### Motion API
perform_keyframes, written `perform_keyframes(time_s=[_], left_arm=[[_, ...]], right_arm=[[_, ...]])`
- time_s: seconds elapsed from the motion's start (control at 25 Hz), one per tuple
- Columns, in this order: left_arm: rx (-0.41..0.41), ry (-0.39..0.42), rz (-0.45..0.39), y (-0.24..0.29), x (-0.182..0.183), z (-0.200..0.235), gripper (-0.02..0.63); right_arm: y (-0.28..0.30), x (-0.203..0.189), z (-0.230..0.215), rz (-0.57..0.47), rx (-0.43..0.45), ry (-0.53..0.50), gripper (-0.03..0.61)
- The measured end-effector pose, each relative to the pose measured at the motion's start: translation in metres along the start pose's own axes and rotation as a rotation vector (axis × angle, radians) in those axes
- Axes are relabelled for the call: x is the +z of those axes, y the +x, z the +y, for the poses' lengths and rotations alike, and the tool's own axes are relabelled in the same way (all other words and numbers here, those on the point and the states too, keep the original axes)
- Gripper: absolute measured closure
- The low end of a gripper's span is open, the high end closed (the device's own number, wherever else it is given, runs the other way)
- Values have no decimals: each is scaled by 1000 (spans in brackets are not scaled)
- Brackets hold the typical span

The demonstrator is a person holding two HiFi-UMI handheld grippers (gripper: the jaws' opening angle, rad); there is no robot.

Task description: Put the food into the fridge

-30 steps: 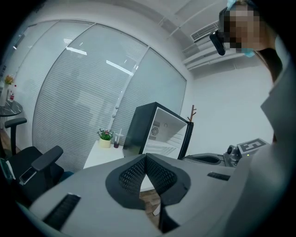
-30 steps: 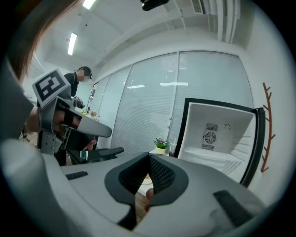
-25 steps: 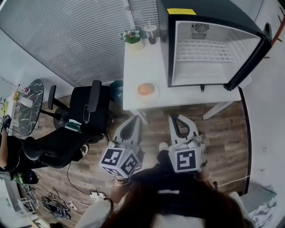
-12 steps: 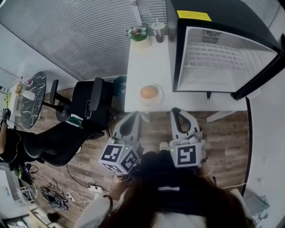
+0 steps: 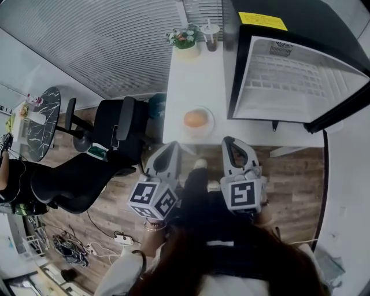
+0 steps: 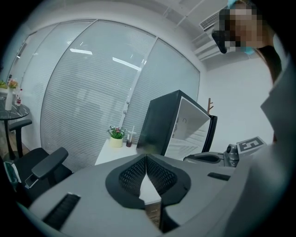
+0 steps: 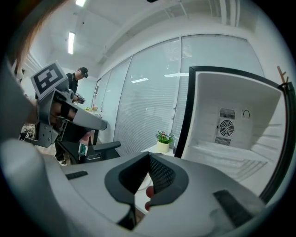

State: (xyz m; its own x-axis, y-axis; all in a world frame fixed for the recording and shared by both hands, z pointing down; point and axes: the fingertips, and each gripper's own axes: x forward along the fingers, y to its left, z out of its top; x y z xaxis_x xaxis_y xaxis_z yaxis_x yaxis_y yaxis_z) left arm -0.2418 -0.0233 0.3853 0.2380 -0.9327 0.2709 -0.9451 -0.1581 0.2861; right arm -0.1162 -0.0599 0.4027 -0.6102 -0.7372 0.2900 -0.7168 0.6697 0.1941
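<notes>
An orange round food [image 5: 196, 119] lies on a small white plate [image 5: 207, 128] near the front edge of the white table [image 5: 193, 75]. To its right stands the black fridge [image 5: 277, 17] with its door open and its white inside [image 5: 300, 81] bare. My left gripper [image 5: 173, 146] is shut and holds nothing, just short of the table edge, left of the plate. My right gripper [image 5: 229, 141] is shut and holds nothing too, right of the plate. In the right gripper view the food [image 7: 148, 191] shows below my shut right gripper [image 7: 149, 156]. In the left gripper view my left gripper [image 6: 146, 157] points at the fridge [image 6: 162, 122].
A potted plant [image 5: 184, 37] and a cup with a straw [image 5: 211, 28] stand at the table's far end. Black office chairs [image 5: 118, 136] and a round dark table [image 5: 36, 128] are on the left. Cables [image 5: 69, 254] lie on the wooden floor. A person [image 7: 75, 83] stands far left.
Both grippers have come forward to the table's front edge; the plate and the fridge now lie closer to them. Both stay shut.
</notes>
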Motion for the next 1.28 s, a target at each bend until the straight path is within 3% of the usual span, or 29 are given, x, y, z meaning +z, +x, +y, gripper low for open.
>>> perform_keyframes(time_s=[0.4, 0.96, 1.04, 1.28], left_arm=[[39, -1, 2, 36, -6, 40, 606], [23, -48, 115, 88, -35, 89, 571], [22, -55, 146, 95, -41, 96, 569], [26, -63, 201, 111, -56, 118, 563]], right_arm=[[35, -16, -12, 57, -26, 5, 575], [93, -48, -16, 135, 7, 104, 574], [100, -58, -14, 170, 31, 125, 536], [117, -76, -11, 233, 56, 160, 504]])
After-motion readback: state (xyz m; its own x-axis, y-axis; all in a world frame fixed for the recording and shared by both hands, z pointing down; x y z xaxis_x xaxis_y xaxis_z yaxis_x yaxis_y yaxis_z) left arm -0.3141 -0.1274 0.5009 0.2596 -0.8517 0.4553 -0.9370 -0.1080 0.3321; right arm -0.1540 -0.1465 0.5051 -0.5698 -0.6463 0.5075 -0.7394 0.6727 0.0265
